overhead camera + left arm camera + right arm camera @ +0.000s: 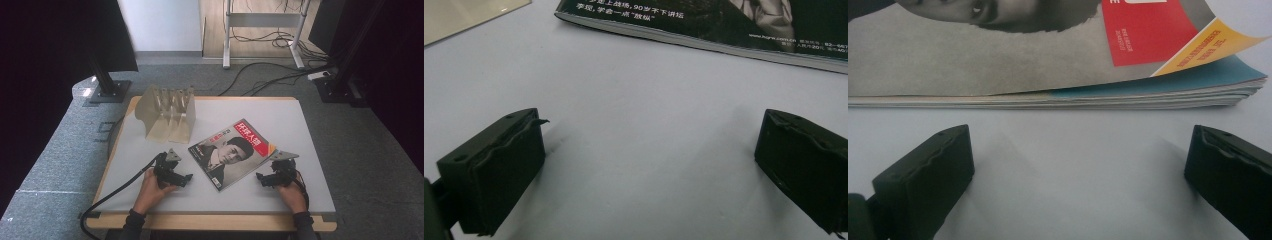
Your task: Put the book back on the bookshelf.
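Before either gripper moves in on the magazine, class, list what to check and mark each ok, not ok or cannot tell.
1. Left gripper open, nothing between the jaws: ok.
2. Right gripper open, nothing between the jaws: ok.
3. Magazine flat on the table, closed: ok.
4. Page edges face the right gripper: ok.
5. Top cover corner curls up slightly: not ok.
6. Rack stands apart from the magazine: ok.

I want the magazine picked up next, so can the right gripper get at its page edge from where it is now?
Probably yes. The right gripper sits just beside the magazine, jaws open and facing its page edge, with bare table between them. The curled cover corner may ease a grip.
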A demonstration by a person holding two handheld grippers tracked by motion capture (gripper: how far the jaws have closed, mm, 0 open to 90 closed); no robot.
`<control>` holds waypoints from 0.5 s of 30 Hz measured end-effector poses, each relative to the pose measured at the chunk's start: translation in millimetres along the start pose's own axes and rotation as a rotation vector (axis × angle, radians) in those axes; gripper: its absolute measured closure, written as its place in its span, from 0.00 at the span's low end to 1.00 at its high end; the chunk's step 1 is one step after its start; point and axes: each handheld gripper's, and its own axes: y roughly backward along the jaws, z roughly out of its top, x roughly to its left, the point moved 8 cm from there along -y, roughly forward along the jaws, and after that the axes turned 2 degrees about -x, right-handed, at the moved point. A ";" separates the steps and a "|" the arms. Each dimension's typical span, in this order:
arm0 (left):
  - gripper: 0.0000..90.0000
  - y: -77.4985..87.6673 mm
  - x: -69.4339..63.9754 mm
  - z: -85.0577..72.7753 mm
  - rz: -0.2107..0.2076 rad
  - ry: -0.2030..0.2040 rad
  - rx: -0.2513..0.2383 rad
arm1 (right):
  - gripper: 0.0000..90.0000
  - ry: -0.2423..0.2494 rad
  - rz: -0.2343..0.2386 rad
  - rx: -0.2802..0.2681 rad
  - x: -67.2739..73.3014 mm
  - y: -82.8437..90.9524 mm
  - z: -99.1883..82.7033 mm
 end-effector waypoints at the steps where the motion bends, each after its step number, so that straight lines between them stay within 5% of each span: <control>1: 0.00 -0.1 -0.2 0.0 0.000 0.000 0.000 | 0.00 0.000 0.000 0.000 0.0 0.0 0.0; 15: 0.00 0.0 -0.1 0.1 0.000 0.000 0.000 | 0.00 -0.004 -0.013 0.007 0.9 0.5 0.2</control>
